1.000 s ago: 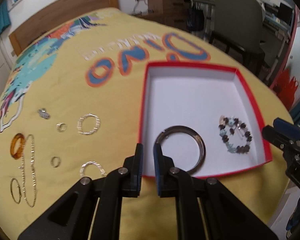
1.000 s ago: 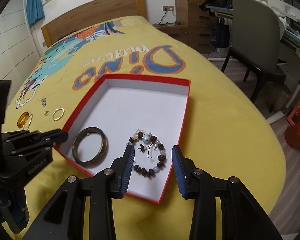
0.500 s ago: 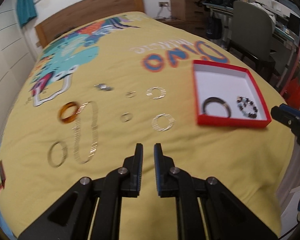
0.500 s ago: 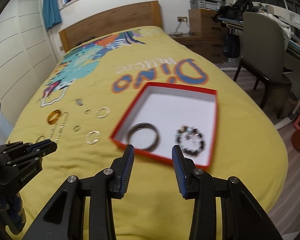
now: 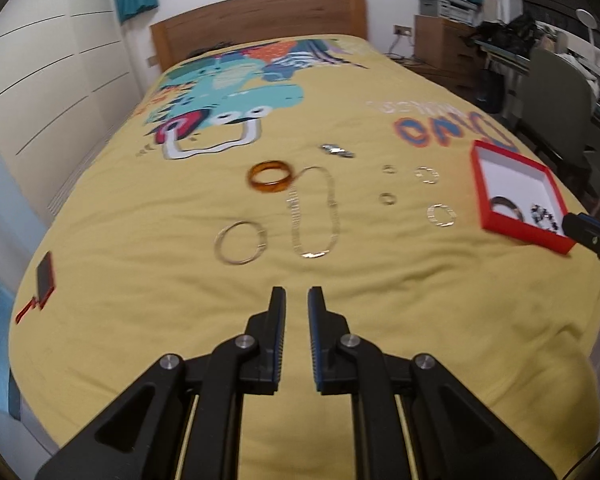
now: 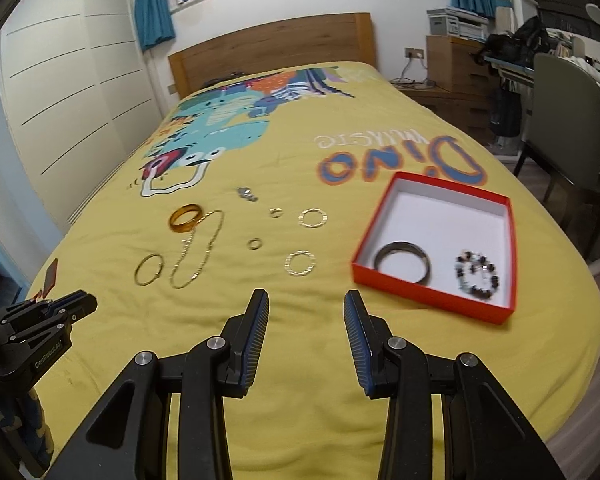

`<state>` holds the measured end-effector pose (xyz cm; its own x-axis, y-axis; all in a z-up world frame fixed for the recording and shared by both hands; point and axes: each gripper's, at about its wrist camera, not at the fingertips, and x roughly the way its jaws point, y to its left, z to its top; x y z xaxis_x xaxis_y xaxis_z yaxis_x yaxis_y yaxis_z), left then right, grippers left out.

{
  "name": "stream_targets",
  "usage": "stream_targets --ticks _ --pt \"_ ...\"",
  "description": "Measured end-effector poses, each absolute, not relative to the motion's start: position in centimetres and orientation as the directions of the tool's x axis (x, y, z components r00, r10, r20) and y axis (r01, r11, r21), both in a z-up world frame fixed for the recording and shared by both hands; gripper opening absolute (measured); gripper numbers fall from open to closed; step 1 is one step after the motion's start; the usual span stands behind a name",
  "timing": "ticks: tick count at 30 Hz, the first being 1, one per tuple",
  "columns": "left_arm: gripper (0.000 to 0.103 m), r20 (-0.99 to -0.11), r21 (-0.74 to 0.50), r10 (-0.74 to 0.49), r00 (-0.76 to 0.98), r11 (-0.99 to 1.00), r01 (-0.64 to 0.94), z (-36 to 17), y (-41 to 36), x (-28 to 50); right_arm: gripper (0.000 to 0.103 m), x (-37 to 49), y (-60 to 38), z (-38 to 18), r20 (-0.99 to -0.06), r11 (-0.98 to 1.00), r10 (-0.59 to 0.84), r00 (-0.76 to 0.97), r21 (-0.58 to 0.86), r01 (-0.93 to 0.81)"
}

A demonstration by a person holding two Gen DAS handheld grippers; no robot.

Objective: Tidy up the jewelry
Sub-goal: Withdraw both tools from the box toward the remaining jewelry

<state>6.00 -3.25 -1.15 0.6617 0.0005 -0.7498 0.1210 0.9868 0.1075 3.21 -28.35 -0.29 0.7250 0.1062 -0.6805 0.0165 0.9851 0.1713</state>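
On the yellow bedspread, a red box holds a dark bangle and a beaded bracelet. Left of it lie an amber bangle, a chain necklace, a thin hoop, two flat silver rings, two small rings and a small silver piece. My left gripper is shut and empty, hovering short of the chain necklace and hoop. My right gripper is open and empty, between the loose pieces and the box.
A small red-edged phone or card lies at the bed's left edge. A wooden headboard closes the far end. A grey chair and a cluttered desk stand to the right. The bedspread drops off near both grippers.
Both grippers have pulled back and up from the red box. The left one has swung left, so the loose jewelry is now ahead of it. Neither opening has changed.
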Motion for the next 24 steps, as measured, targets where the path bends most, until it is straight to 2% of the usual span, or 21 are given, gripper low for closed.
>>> stream_targets --ticks 3,7,24 --pt "0.012 -0.752 0.098 0.013 0.659 0.991 0.093 -1.6 -1.6 5.7 0.039 3.2 -27.1 -0.6 -0.683 0.985 0.116 0.721 0.172 0.005" --pt "0.027 -0.762 0.077 0.018 0.648 0.995 0.062 -2.4 0.0 5.7 0.039 3.6 -26.4 -1.1 -0.686 0.984 0.133 0.716 0.179 -0.011" --pt "0.028 -0.833 -0.003 0.026 0.552 0.999 -0.050 -6.6 5.6 9.4 0.039 8.2 -25.1 -4.4 -0.725 0.981 0.169 0.667 0.192 -0.039"
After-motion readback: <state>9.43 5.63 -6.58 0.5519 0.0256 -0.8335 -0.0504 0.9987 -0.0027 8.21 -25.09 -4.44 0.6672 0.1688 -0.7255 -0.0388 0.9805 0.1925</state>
